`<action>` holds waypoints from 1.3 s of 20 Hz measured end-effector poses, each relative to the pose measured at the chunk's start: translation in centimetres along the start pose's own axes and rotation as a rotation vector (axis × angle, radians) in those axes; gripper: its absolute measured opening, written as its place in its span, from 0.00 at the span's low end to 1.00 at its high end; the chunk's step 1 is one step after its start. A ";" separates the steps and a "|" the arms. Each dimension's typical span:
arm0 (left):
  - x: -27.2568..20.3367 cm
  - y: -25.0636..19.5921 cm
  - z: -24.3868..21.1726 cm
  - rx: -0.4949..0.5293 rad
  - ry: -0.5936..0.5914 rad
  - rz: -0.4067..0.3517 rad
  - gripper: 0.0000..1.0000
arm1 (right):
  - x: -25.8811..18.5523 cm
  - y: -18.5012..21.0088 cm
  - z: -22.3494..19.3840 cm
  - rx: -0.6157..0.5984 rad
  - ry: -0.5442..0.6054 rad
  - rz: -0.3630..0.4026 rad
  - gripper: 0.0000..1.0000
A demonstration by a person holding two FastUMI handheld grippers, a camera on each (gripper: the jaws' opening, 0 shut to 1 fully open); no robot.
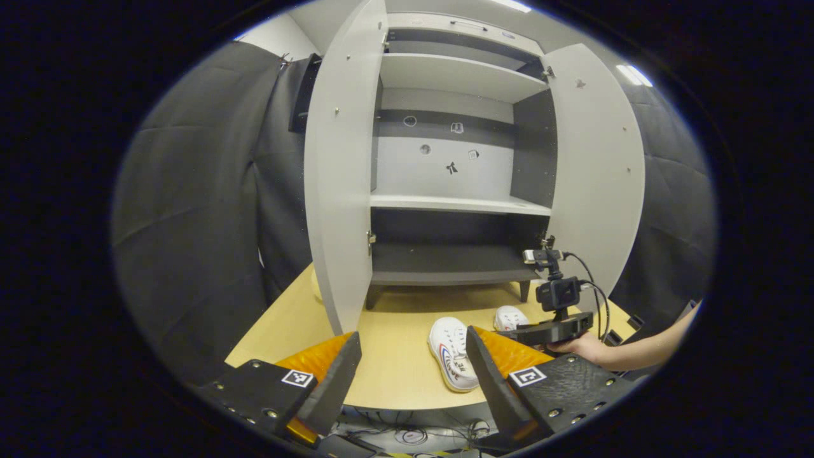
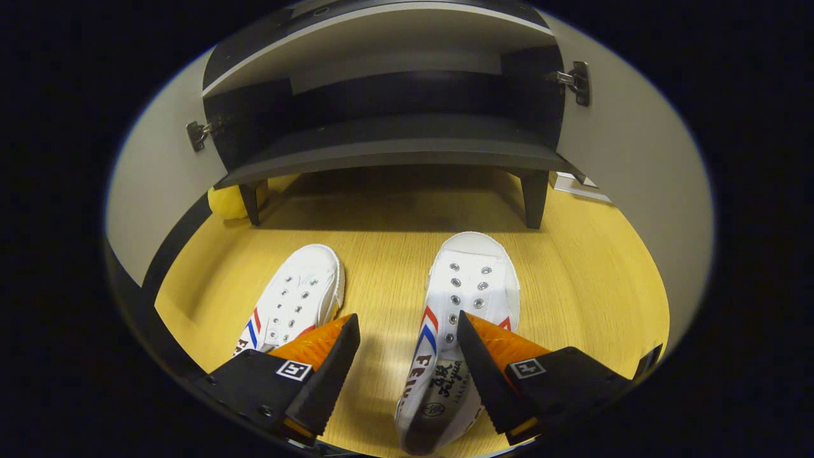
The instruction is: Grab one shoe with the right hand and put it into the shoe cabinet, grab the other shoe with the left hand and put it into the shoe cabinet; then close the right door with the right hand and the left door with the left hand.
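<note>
Right gripper (image 2: pixel 407 356) is spread wide, holding nothing, low over the right-hand white canvas sneaker with red and blue side stripes (image 2: pixel 461 299). That sneaker sits between the 2 fingers, toe pointing far toward the cabinet; I can't tell if either finger touches it yet. Left-hand white canvas sneaker of the pair (image 2: pixel 299 296) lies just beside it on the yellow wood-grain floor (image 2: pixel 572 273), slightly angled.

Left gripper (image 1: pixel 410 362) is also released, empty, held back and higher, facing the tall grey shoe cabinet with dark shelves (image 1: pixel 455 203). Both its doors stand open: grey left door (image 1: pixel 340 184), grey right door (image 1: pixel 598 172). From the left gripper view the right gripper (image 1: pixel 553 327) is seen low by the 2 sneakers, a hand on it.

Step in hand, my read: first pick, right side. Nothing stowed yet.

How to do it well:
- Drop a bit lower and centre on the laced midsection, so both fingers bite the sidewalls, not the soft toe.
- Close firmly; canvas will give, so expect squeeze before hold.
- Lift clear, keep it level, go straight far onto the dark bottom shelf (image 2: pixel 394 149).
- Watch the cabinet leg (image 2: pixel 534 197) and the right door.
- Don't nudge the other sneaker.
</note>
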State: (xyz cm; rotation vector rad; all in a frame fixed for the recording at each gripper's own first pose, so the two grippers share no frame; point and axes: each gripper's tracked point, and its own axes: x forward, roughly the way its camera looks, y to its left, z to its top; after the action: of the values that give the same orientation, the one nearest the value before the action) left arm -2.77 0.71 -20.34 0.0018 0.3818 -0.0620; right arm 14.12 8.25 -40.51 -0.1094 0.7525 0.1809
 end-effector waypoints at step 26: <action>-0.9 -0.9 -2.6 0.006 0.058 -0.024 0.95 | -2.8 -3.9 -0.3 -0.082 0.055 -0.103 0.02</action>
State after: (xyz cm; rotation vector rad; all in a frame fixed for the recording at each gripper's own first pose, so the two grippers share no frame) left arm -4.60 -0.09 -22.40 0.0049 0.4401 -0.0869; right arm 12.64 4.07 -38.66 -0.2314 0.7919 0.1110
